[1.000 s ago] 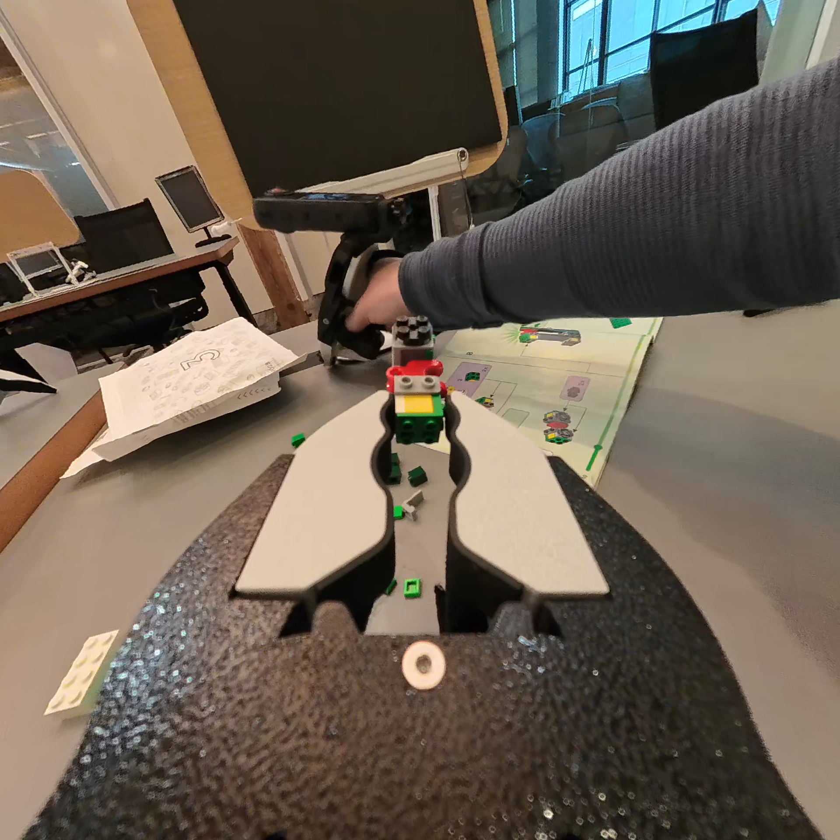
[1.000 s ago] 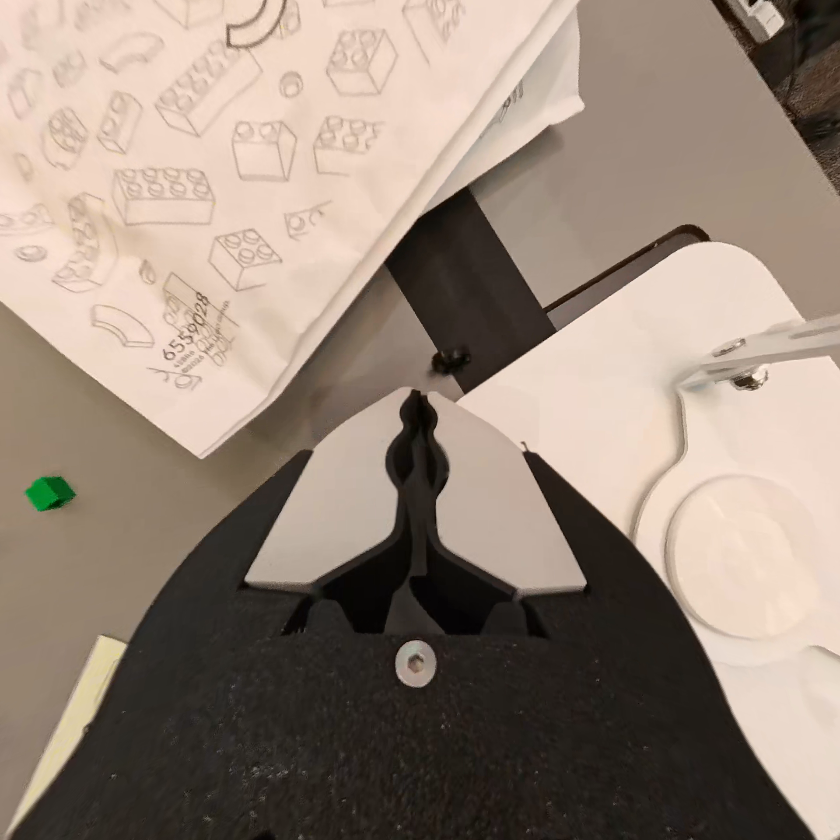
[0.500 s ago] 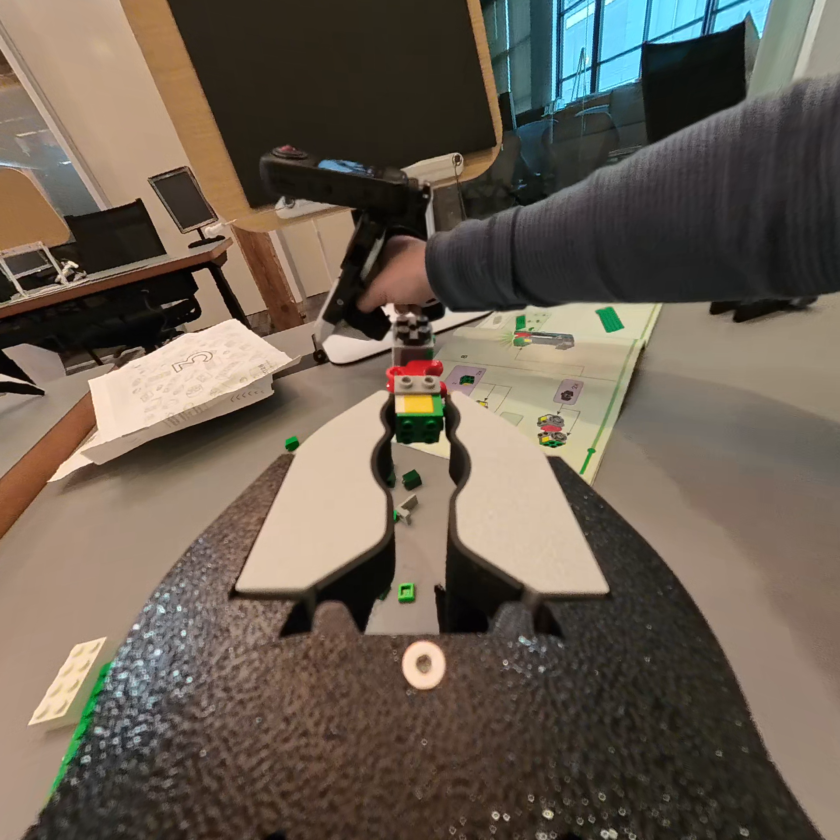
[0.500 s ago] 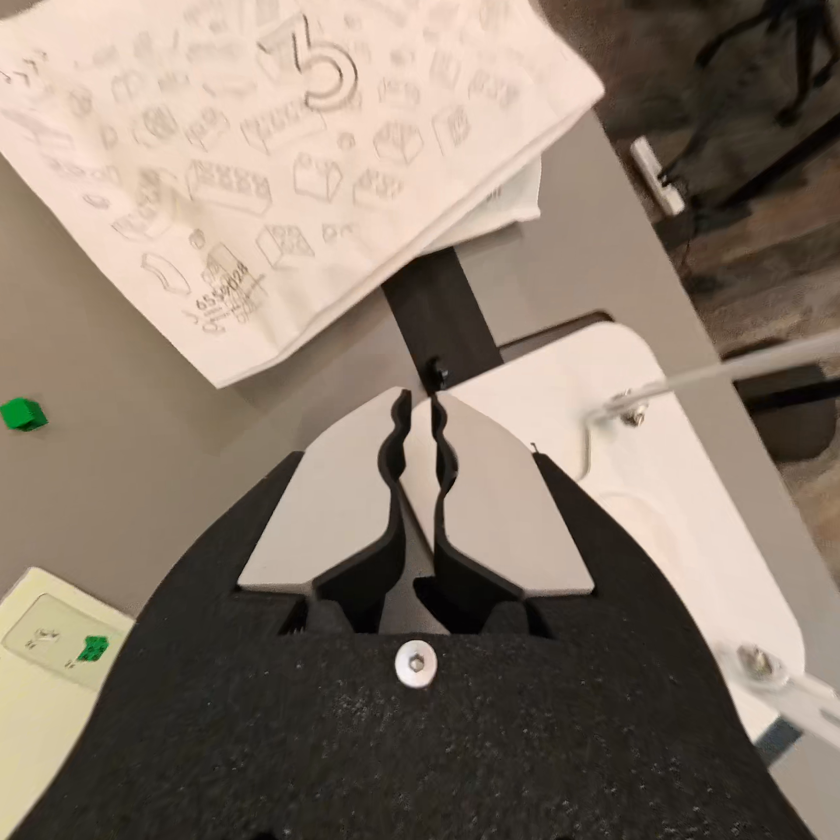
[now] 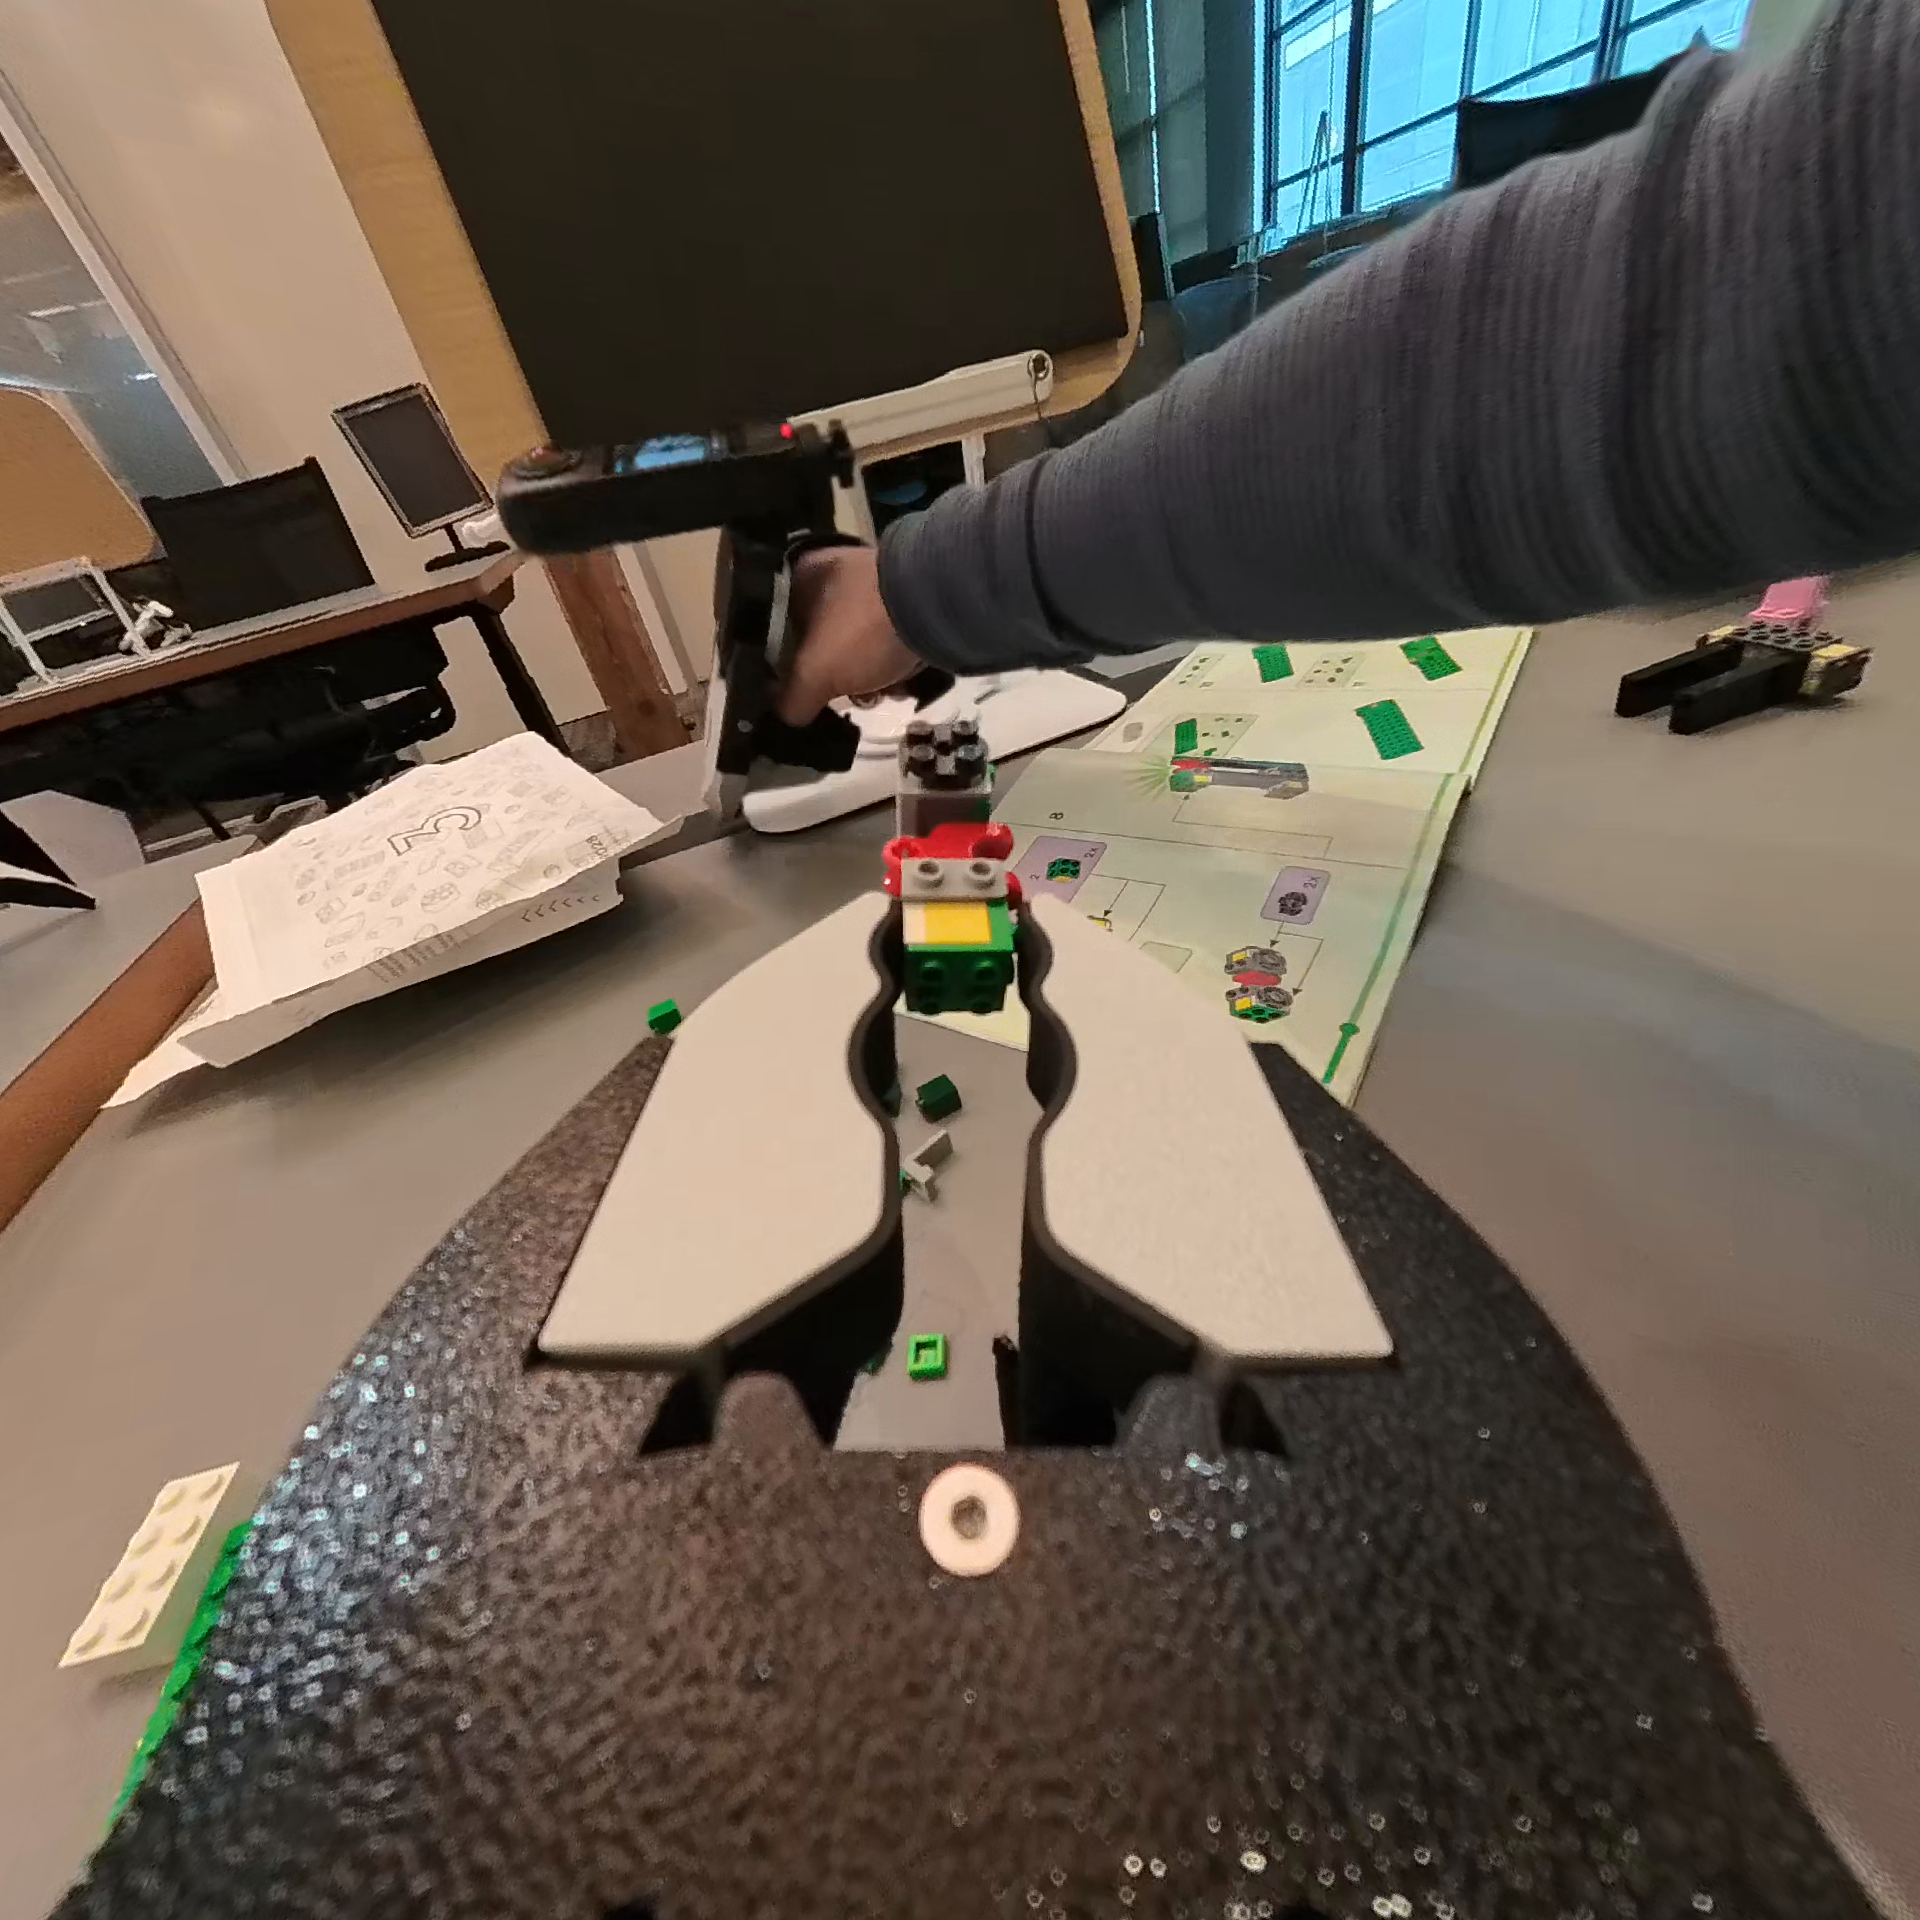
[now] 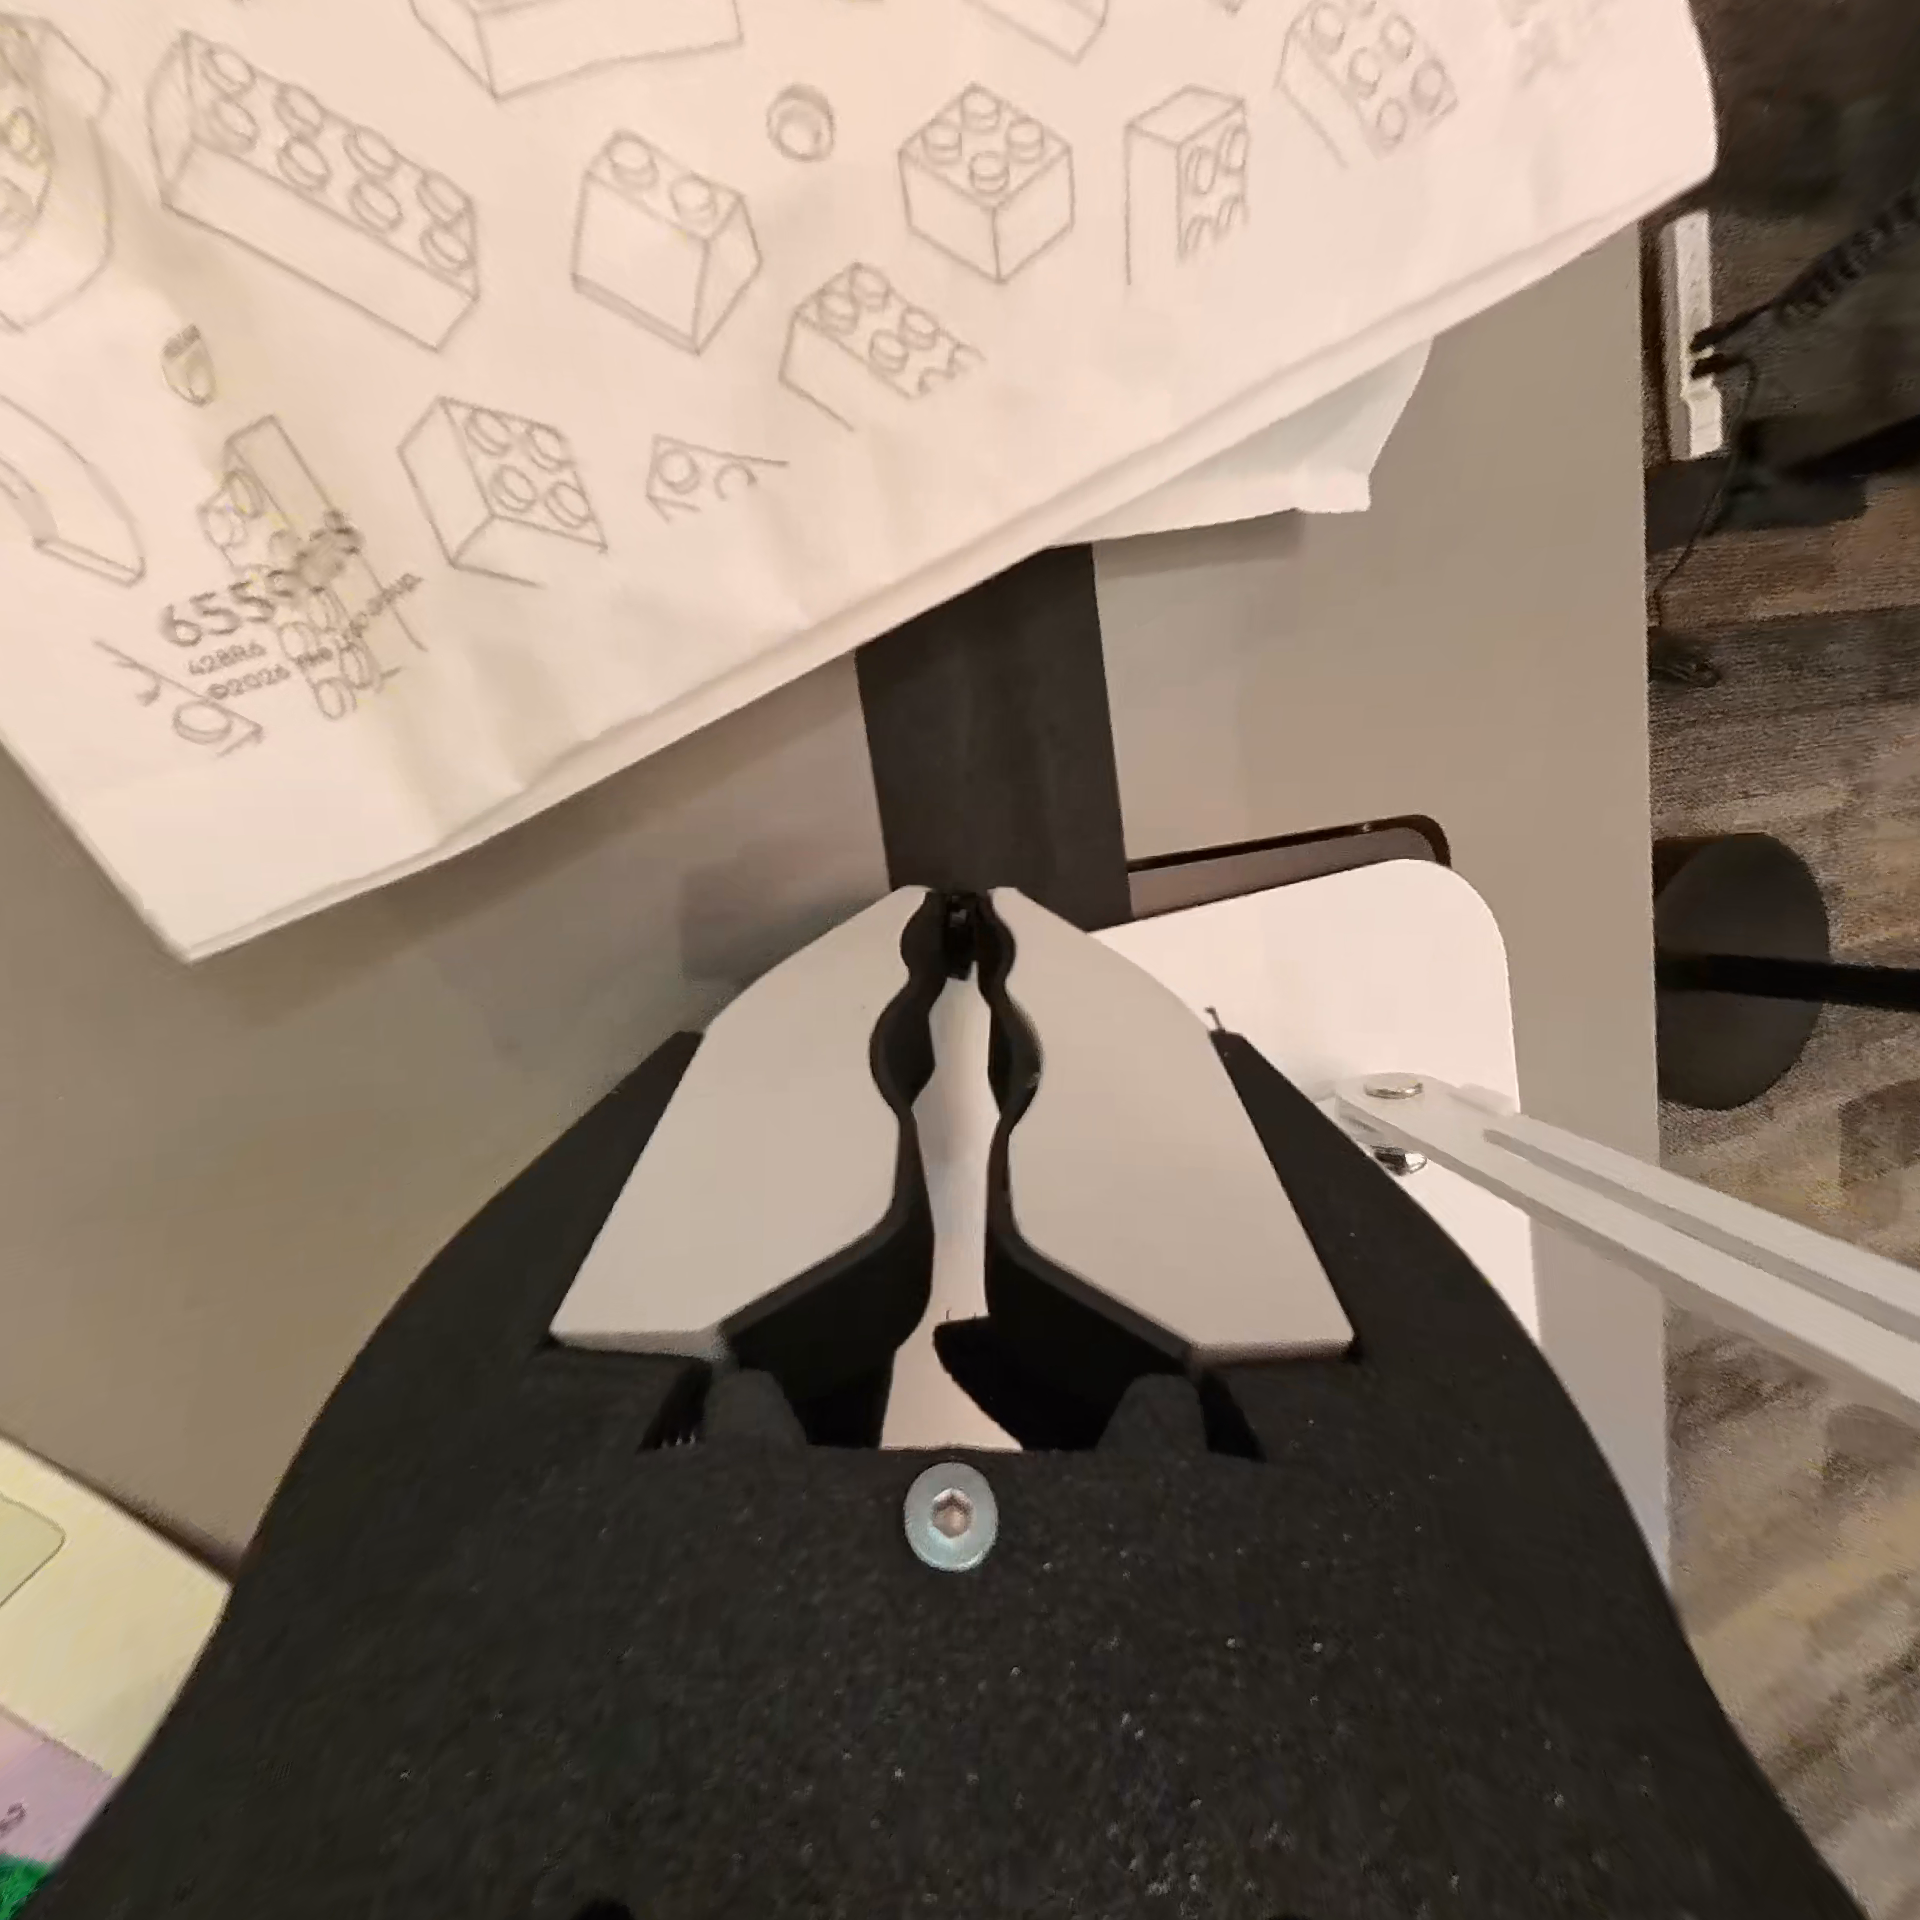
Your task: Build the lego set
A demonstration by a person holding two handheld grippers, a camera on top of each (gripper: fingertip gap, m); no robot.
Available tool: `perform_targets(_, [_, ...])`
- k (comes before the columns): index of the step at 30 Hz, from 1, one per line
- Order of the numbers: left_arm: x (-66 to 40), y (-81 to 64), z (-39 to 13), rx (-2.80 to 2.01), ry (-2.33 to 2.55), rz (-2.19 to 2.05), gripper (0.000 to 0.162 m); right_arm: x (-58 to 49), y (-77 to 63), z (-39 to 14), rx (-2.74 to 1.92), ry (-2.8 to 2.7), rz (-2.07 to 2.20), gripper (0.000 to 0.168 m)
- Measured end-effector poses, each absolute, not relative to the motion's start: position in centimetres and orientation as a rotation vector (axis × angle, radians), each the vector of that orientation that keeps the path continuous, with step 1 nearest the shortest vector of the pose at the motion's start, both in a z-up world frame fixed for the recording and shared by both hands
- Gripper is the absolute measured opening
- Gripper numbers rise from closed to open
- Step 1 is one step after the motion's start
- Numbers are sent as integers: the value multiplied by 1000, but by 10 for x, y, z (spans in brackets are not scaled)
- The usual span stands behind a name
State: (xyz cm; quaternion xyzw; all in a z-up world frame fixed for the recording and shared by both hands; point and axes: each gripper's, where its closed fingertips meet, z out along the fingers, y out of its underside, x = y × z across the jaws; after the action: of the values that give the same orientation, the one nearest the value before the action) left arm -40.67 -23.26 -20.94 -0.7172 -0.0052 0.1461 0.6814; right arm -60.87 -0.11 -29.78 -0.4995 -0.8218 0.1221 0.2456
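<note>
My left gripper [image 5: 956, 935] is shut on a small lego assembly [image 5: 956, 966] with a green base, a yellow and a grey layer, a red part and a dark studded top, and holds it above the grey table [image 5: 1610, 1143]. My right gripper [image 6: 956, 925] points down at the table's far edge. Its tips are closed on a small black piece [image 6: 956, 933] over a dark strip [image 6: 987, 727]. In the left wrist view the right gripper [image 5: 727, 795] shows beyond the assembly, held by a hand in a grey sleeve [image 5: 1351, 447].
A white paper bag [image 6: 520, 416] printed with brick drawings lies left of the strip; it also shows in the left wrist view [image 5: 416, 873]. A white stand base [image 6: 1351, 987] is at right. The open instruction booklet [image 5: 1299, 831], loose green pieces [image 5: 938, 1096], a white plate [image 5: 156, 1558] and a black lego model [image 5: 1745, 665] lie on the table. Some 30 cm of space lies between my two pairs of fingers. About 20 cm separates my left fingertips from the white plate [image 5: 156, 1558].
My right gripper was shut, opened a little, moved onto the small black piece on the dark strip and closed on it. My left gripper kept holding the assembly almost still.
</note>
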Motion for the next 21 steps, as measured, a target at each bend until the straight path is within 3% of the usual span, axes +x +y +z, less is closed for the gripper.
perform_targets(5, [-408,-233,-208,-1602,-20,325,20,-567,-45,-255,-1218,-2229,574,4])
perform_targets(9, [-405,-233,-208,-1595,3,330,20,-457,-90,-235,-1213,-2356,751,5])
perform_targets(16, [-384,-228,-209,-1599,121,343,20,-249,-113,-274,-1482,-2577,579,5])
perform_targets(21, [-369,-228,-208,-1588,198,365,20,-162,-131,-295,-1746,-2641,651,5])
